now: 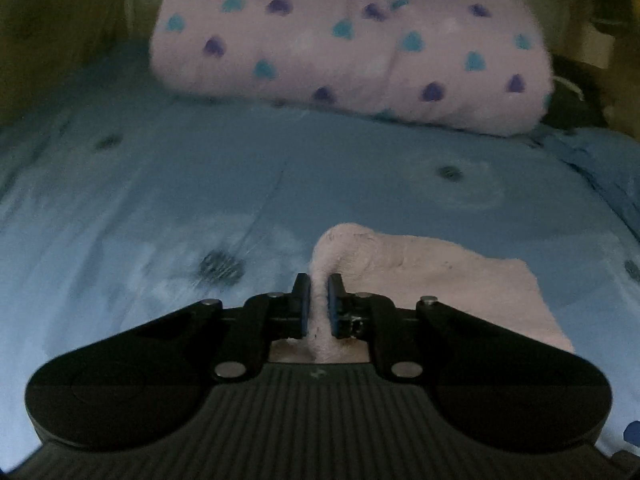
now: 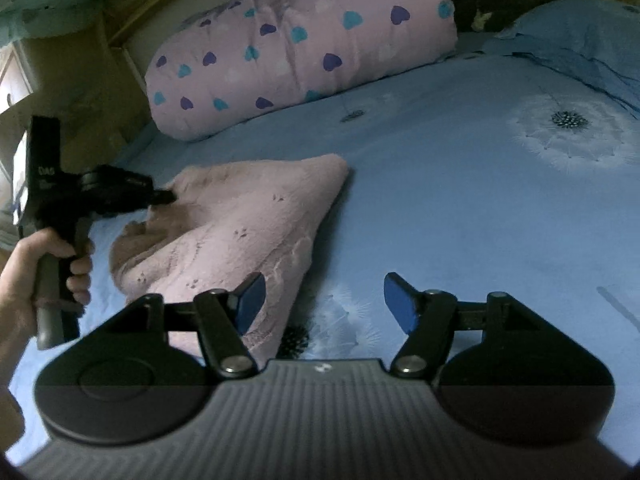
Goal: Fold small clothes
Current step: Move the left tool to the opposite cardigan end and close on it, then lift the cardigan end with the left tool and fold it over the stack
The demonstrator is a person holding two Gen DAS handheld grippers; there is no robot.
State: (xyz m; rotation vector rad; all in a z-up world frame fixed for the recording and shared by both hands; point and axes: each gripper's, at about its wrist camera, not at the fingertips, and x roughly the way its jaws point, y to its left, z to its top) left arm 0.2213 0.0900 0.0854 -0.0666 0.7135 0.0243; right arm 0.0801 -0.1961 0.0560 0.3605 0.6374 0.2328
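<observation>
- Across both views spreads the bed (image 2: pixel 460 208), covered in a blue sheet printed with dandelion heads; it carries everything else.
- At the far end lies a bulky pink bedding roll (image 1: pixel 348 52) with blue and purple hearts, well apart from the work and, as far as I can judge, no part of the task.
- Nearer, on the sheet, is the task's thing: a small pink fleecy garment (image 2: pixel 240 232). In the right wrist view it forms a rough triangle, one corner pointing toward the bedding roll and the nearest tip running down to just beside the right claw.
- One edge of it is raised off the sheet, bunched into a ridge.
- The left claw (image 1: pixel 318 304) is clamped tight on that ridge; a thin band of pink fleece is pinched between its blue pads. In the right wrist view the person's hand (image 2: pixel 44 276) grips its handle at the left edge of the bed.
- The right claw (image 2: pixel 324 300) hovers with its jaws standing well apart and nothing between them; its left pad overlaps the garment's near tip in the picture, but whether it touches I cannot tell.
- Judged step: the first fold is being set up, with one side gripped and the other not.
- The next move likely calls for the right claw to shift onto the near tip and close, so both can carry the cloth over evenly; pulling with one claw alone risks dragging the garment askew.
</observation>
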